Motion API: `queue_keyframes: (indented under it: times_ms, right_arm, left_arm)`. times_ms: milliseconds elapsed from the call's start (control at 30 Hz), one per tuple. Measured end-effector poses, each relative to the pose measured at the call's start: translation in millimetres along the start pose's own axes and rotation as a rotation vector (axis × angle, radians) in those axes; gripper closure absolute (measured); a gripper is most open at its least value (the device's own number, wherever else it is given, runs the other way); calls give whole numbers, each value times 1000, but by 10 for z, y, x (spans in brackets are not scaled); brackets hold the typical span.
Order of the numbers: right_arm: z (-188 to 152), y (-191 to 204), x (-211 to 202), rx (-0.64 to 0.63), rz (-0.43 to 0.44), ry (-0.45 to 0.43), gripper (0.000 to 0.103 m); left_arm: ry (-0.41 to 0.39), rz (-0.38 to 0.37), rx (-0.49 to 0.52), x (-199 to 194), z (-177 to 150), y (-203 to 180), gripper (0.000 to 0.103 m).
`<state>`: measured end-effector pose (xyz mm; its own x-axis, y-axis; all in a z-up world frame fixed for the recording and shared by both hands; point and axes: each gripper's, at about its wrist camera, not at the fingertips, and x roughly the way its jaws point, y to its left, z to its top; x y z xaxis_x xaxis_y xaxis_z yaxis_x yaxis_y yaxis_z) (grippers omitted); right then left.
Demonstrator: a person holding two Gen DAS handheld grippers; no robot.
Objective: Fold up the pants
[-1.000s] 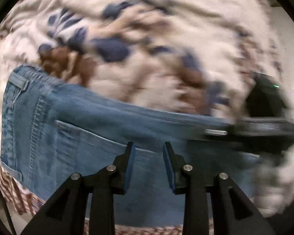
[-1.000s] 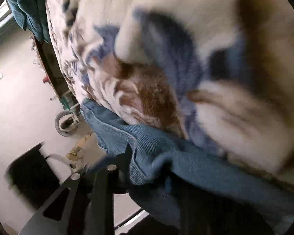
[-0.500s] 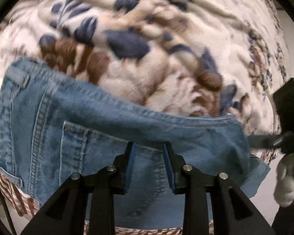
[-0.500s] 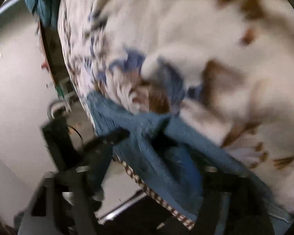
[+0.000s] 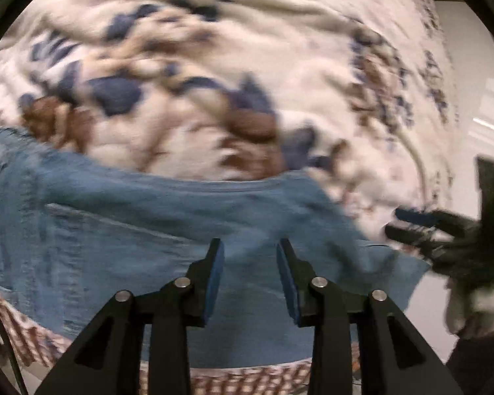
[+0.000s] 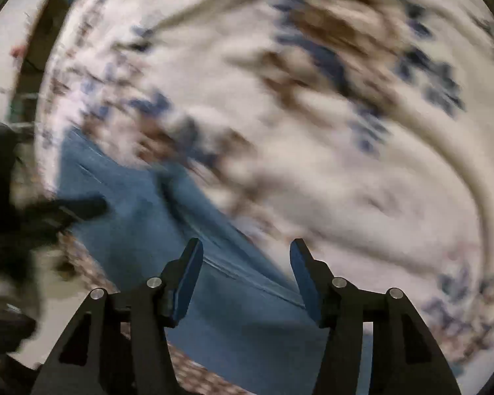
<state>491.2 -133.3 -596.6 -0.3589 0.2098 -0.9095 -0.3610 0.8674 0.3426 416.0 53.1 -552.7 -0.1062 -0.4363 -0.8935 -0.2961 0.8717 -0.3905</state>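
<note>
Both hand-held grippers, left (image 5: 249, 265) and right (image 6: 247, 265), hang empty, jaws parted, above pants (image 5: 168, 230)

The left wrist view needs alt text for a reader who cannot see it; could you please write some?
Blue jeans lie folded on a cream blanket with blue and brown flowers, seen blurred from above. The left gripper hangs over the denim with its blue-padded jaws apart and nothing between them. At the right edge, the right gripper hovers just off the jeans, also empty.
</note>
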Motion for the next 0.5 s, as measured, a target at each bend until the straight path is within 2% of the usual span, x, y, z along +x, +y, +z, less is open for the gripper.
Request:
queue_keyframes:
  times_ms: [67,133,200,267,400,500]
  right_arm:
    - [-149,-161,129,-6,9,52,45]
    - [-341,-271,286,-33,70,71,45]
    - [-426,-282,285,-82,99,55,45]
    - [-515,-254,247,-168,85,24,45]
    - [-631,-254,246,-281,77,16,45]
    - [-725,-151,252,-383,75,34,45]
  left_arm:
    - [26,-32,-11,95,64,-164,72]
    - [56,-63,-26,208,97,-314,72]
    - [70,-72,-19,255,194,-439,72]
    - [77,-47,8,369,247,-599,72]
    - [149,-48,-70,485,202,-442,72]
    - [154,-55,-114,532,207,-372,72]
